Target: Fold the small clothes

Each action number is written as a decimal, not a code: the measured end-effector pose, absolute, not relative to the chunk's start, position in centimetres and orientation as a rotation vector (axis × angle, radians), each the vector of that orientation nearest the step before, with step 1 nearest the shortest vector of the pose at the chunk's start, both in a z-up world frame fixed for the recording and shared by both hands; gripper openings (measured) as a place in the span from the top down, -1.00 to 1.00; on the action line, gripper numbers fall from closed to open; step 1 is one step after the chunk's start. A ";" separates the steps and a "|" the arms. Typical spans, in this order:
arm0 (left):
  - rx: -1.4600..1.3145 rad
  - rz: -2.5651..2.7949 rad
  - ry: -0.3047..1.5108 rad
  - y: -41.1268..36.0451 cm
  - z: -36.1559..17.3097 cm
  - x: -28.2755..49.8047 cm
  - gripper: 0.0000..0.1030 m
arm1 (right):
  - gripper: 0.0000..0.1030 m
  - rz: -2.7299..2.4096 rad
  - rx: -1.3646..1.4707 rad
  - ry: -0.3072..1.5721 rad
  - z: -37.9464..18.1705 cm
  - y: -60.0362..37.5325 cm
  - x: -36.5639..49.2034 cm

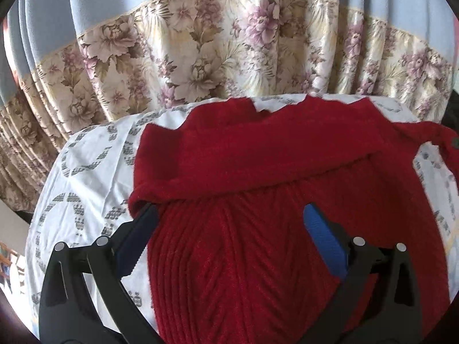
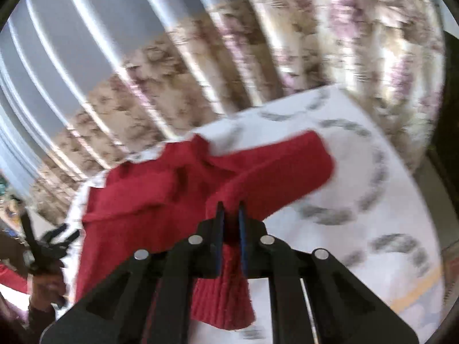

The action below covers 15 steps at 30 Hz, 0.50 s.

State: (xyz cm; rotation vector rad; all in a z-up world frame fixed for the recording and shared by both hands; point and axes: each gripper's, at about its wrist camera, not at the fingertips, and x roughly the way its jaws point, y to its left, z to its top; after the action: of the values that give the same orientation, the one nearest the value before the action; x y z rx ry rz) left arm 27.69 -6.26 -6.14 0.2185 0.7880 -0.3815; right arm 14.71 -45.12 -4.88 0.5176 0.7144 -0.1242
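A red knitted sweater (image 1: 243,243) lies on a table under a white cloth with grey ring patterns (image 1: 86,172). One sleeve is folded across its upper part. My left gripper (image 1: 229,210) hovers open just above the ribbed body, its blue pads wide apart; the left fingertip (image 1: 149,215) sits at the edge of the folded sleeve. In the blurred right wrist view, my right gripper (image 2: 230,207) is shut on a ribbed end of the red sweater (image 2: 137,197), which hangs down between the fingers, lifted off the white cloth (image 2: 373,200).
A blue and floral curtain (image 1: 200,43) hangs close behind the table's far edge. In the right wrist view, a person's hand (image 2: 43,283) holds the other gripper at the far left. Bare cloth lies left of the sweater.
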 end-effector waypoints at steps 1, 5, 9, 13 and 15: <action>0.208 -0.397 0.782 -6.2 -5.9 27.6 -0.94 | 0.83 -0.098 0.528 0.716 -4.6 -44.0 15.4; 0.178 -0.450 0.780 -6.0 -5.4 27.5 -0.94 | 0.83 0.009 0.554 0.720 -3.9 -37.4 19.0; 0.175 -0.475 0.769 -4.9 -5.0 27.5 -0.94 | 0.83 0.080 0.552 0.726 -3.3 -31.4 22.8; 0.120 -0.432 0.762 -2.0 -4.4 28.6 -0.94 | 0.83 0.125 0.511 0.699 -2.2 -25.5 26.8; 0.055 -0.392 0.783 0.1 -4.3 30.0 -0.94 | 0.83 0.132 0.495 0.671 -1.8 -23.0 28.4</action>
State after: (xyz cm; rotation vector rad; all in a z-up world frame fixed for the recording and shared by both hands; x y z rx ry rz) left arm 29.95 0.12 -4.35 0.0553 0.7833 -0.3923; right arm 28.40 -22.98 -1.76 0.4945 0.6711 0.1324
